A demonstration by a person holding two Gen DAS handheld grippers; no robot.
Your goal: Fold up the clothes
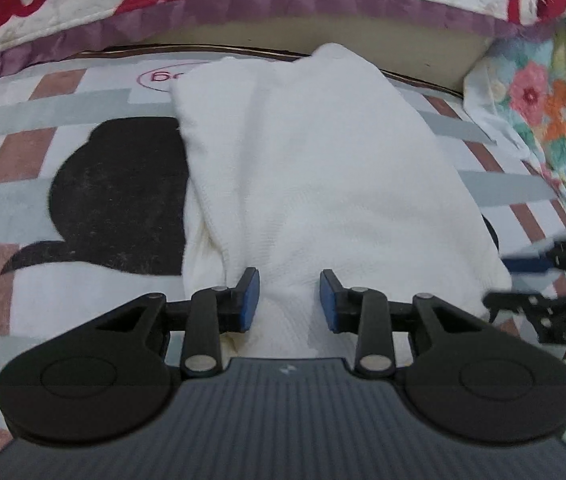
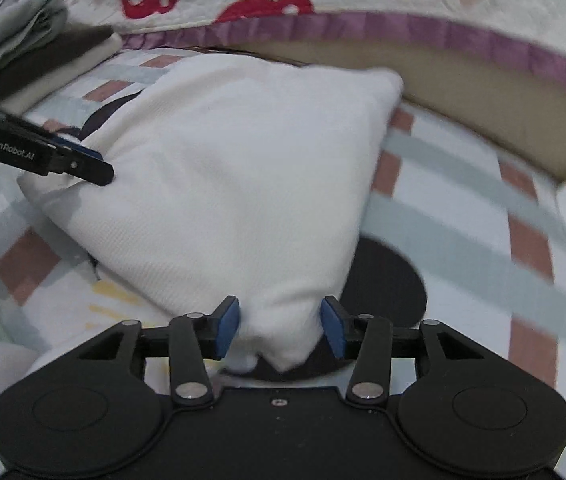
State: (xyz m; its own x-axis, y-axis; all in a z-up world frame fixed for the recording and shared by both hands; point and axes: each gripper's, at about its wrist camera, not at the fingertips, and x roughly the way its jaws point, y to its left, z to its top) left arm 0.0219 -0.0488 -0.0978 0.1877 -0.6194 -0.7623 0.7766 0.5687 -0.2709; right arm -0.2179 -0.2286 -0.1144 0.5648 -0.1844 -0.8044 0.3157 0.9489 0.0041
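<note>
Both tongs, left (image 1: 289, 300) and right (image 2: 279, 328), stand part-open astride the white garment's (image 1: 323, 184) near edge, gripping nothing; bite evenly.

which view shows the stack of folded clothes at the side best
The right wrist view: the stack of folded clothes sits at its upper left, blurred, behind the left gripper. The left wrist view does not show that stack, only the white garment on the bed.

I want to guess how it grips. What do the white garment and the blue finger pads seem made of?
The white garment looks like a soft knit, perhaps cotton: fine ribbed texture, matte, thick rounded folds. The blue pads look like smooth rubber or foam, though that can't be confirmed.
</note>
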